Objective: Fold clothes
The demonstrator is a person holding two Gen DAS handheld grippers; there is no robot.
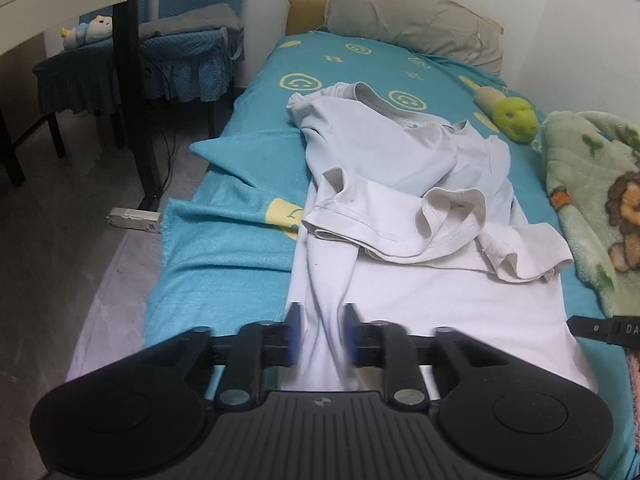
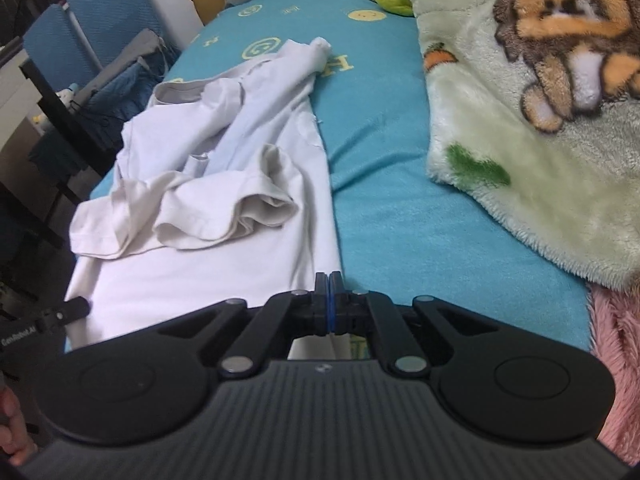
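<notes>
The left gripper (image 1: 323, 312) stands apart astride a ridge of the white T-shirt (image 1: 400, 184); the right gripper (image 2: 329, 280) is clamped on its hem. A green blanket (image 2: 520, 140) and plush toy (image 1: 514, 118) crowd the bed (image 1: 224, 248).

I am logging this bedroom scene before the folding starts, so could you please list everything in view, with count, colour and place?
T-shirt: one, white, crumpled on the bed, lower hem toward the grippers.
Bed sheet: one, teal with yellow smiley faces, covering the bed.
Pillow: one, grey-beige, at the head of the bed.
Plush toy: one, green head, by the wall beyond the shirt.
Fleece blanket: one, pale green with a lion print, on the wall side of the bed.
Pink fluffy fabric: one, at the bed's near corner.
Chair: one, blue cover, beside the bed.
Power strip: one, white, on the floor.
Left gripper: black, jaws apart over the hem.
Right gripper: black, shut at the shirt's edge.
</notes>
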